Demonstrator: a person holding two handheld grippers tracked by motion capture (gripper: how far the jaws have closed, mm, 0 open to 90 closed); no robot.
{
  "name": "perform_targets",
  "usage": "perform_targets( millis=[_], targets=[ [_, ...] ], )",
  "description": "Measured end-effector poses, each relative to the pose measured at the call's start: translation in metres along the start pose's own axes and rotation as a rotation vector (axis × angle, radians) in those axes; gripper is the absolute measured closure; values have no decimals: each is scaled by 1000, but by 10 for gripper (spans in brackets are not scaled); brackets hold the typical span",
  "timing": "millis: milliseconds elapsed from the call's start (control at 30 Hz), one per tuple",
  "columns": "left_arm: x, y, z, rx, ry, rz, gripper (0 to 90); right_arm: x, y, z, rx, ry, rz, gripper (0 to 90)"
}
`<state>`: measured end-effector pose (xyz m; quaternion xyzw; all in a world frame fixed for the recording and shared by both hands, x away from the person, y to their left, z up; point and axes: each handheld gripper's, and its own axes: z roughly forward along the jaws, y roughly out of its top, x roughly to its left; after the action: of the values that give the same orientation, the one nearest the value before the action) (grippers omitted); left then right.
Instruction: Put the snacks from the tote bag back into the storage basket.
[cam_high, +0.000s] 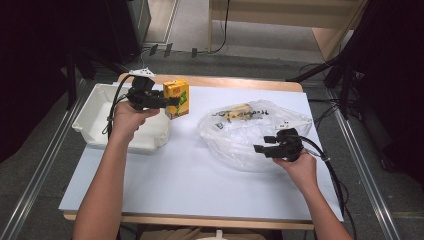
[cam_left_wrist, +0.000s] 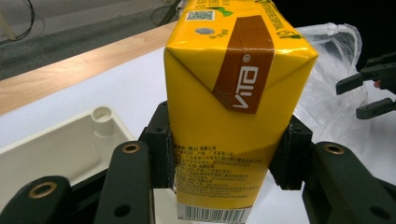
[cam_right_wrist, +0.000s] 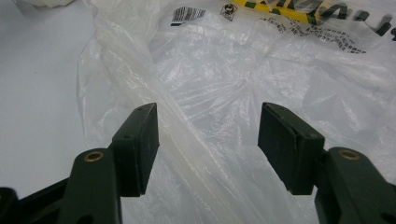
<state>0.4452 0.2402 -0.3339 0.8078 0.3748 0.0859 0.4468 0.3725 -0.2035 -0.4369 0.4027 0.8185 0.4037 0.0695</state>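
White table covering (cam_high: 200, 170) carried a white tray (cam_high: 92, 112) and plastic bag (cam_high: 235, 135). Left gripper (cam_high: 172, 101) clamped the yellow carton (cam_left_wrist: 233, 107) beside the tray; right gripper (cam_high: 264, 143) stood apart over the bag.

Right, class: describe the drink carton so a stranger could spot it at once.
Start at the white tray on the table's left. By its right edge, the left gripper clamps a yellow Vita drink carton. It alone is boxy, yellow and brown-striped; the plastic bag nearby is clear.
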Motion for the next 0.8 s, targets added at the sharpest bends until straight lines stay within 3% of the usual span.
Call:
perform_targets(
  millis=[800],
  targets=[
    [25, -8, -19, -30, 67, -42, 525, 1, -1, 1, 7, 2, -1, 393]
  ],
)
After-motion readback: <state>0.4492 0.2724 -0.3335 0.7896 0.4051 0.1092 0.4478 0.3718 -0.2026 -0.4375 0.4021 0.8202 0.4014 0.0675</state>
